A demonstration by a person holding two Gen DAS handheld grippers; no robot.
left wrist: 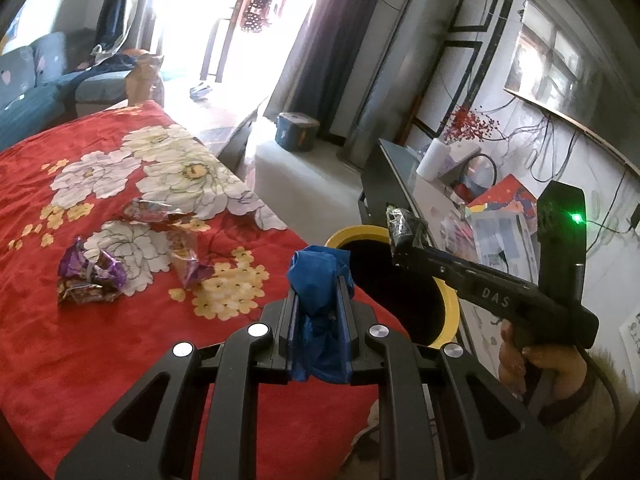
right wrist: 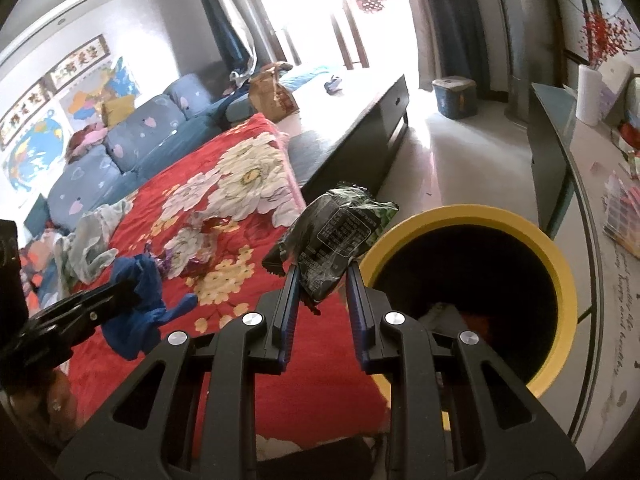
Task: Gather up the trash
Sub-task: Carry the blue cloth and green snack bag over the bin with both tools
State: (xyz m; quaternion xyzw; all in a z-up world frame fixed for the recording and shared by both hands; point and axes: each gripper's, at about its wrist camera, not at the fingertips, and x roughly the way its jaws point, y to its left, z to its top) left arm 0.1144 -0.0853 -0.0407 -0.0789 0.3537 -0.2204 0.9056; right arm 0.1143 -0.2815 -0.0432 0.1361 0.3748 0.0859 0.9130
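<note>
A: What's biggest here?
B: The bed with its red blanket printed with flowers, then the bin, yellow-rimmed and black inside, standing just beside the bed's edge. The right wrist view looks down into it and shows some pale and red rubbish at the bottom; the left wrist view sees only a dark hole.

A: And the hand-held grippers?
B: The left hand-held gripper is pressed together on a blue bag, crumpled plastic, over the blanket's edge close to the bin. The right hand-held gripper pinches a dark wrapper by its lower end, just beside the bin's rim.

A: Any writing?
B: The wrapper has a white-outlined panel of small print, too fine to read. In the left view the right gripper's side reads "DAS", and a green light glows on it. The right view shows framed calligraphy and wall maps over a blue sofa; characters unreadable. There's cursive on the surface at right, blurred.

A: Trash still out?
B: Yes: a purple wrapper, an orange-purple one and a crumpled one above them lie on the blanket, well apart from the bin.
</note>
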